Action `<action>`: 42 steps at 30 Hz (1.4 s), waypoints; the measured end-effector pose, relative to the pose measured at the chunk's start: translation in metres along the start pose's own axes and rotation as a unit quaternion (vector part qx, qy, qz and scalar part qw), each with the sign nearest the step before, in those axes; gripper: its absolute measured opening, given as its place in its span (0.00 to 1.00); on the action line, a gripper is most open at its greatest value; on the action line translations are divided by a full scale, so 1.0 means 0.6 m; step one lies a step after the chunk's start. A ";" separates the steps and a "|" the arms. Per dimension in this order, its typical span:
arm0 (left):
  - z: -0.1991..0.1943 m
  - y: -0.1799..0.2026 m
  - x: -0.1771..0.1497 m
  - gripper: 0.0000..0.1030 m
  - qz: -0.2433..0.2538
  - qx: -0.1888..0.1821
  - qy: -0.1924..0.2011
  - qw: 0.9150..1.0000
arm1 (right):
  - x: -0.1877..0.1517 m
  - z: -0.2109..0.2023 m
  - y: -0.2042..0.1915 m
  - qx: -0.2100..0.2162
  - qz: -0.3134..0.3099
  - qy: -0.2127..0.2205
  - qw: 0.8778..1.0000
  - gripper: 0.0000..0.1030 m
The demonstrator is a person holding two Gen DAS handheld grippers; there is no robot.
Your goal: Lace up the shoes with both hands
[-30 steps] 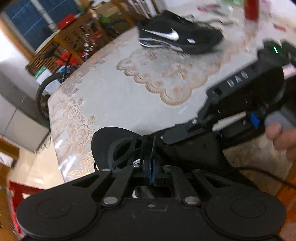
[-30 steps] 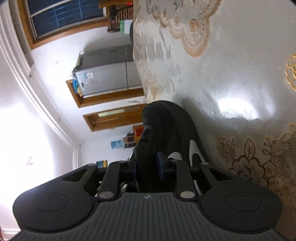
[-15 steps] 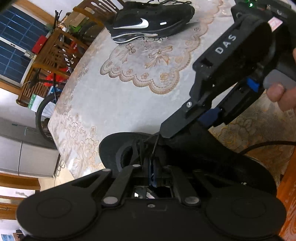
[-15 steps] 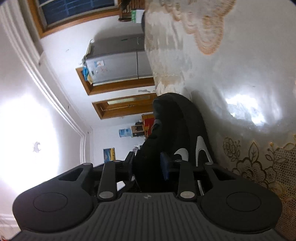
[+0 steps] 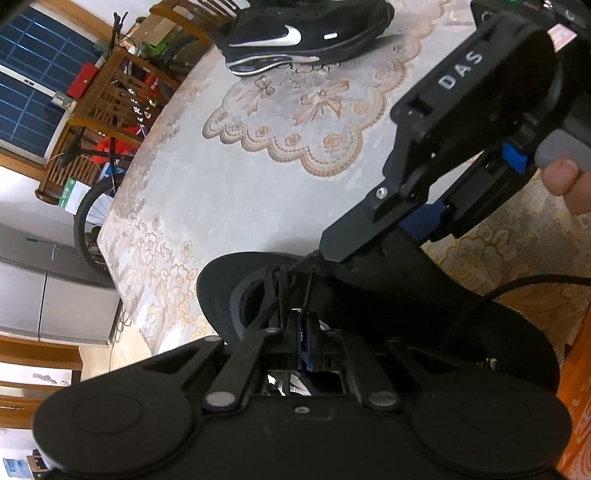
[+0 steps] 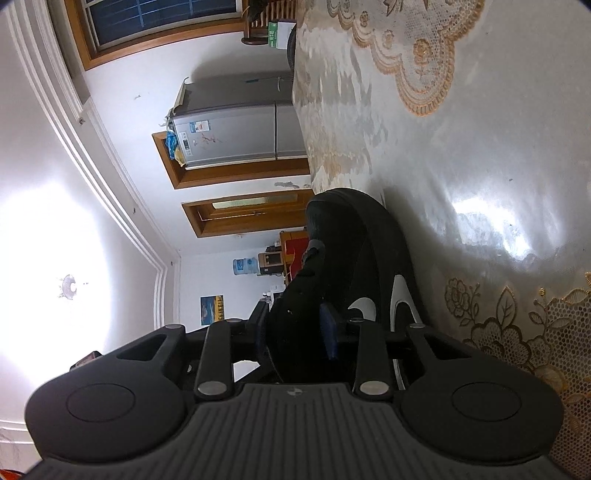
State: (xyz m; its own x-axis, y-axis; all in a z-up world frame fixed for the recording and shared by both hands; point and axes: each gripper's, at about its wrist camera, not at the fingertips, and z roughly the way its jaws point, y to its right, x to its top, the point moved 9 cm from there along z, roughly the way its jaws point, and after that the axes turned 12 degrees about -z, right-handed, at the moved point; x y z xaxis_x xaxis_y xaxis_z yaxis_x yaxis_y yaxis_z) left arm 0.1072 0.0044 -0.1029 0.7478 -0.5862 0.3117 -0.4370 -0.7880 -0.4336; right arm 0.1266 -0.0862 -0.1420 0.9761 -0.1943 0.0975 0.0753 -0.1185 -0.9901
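Open lace-patterned tablecloth from 10 to 12 o'clock of the near black sneaker, free for passage. Blocked at 1 o'clock by the black right gripper over the tongue. Farther at 12, a second black sneaker with white swoosh.

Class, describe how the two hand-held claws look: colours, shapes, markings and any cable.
Both are black. The left claw has rounded lobes, linkage bars with silver pivots and blue pads. The right claw bears white "DAS" lettering, a blue tab and a grey handle; its top is ribbed grey. A black cable runs nearby.
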 end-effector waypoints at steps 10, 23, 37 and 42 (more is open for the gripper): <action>-0.011 0.003 0.000 0.04 0.001 0.001 0.010 1.000 | -0.001 0.001 0.001 -0.001 -0.004 0.003 1.000 0.32; 0.004 0.001 0.001 0.04 -0.006 0.004 0.007 1.000 | 0.005 0.005 -0.005 -0.006 -0.011 0.003 1.000 0.33; 0.004 0.000 0.008 0.04 -0.008 0.001 0.011 1.000 | 0.007 0.009 -0.006 -0.007 -0.014 0.000 1.000 0.34; 0.007 0.002 0.007 0.04 0.000 0.002 0.008 1.000 | 0.007 0.008 -0.007 -0.007 -0.015 -0.001 1.000 0.34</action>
State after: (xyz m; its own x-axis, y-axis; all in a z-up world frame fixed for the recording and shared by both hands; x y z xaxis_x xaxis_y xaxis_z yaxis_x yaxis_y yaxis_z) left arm 0.1118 0.0016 -0.1056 0.7396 -0.5887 0.3261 -0.4342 -0.7876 -0.4373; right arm 0.1314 -0.0822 -0.1380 0.9740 -0.1882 0.1264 0.1013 -0.1376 -0.9853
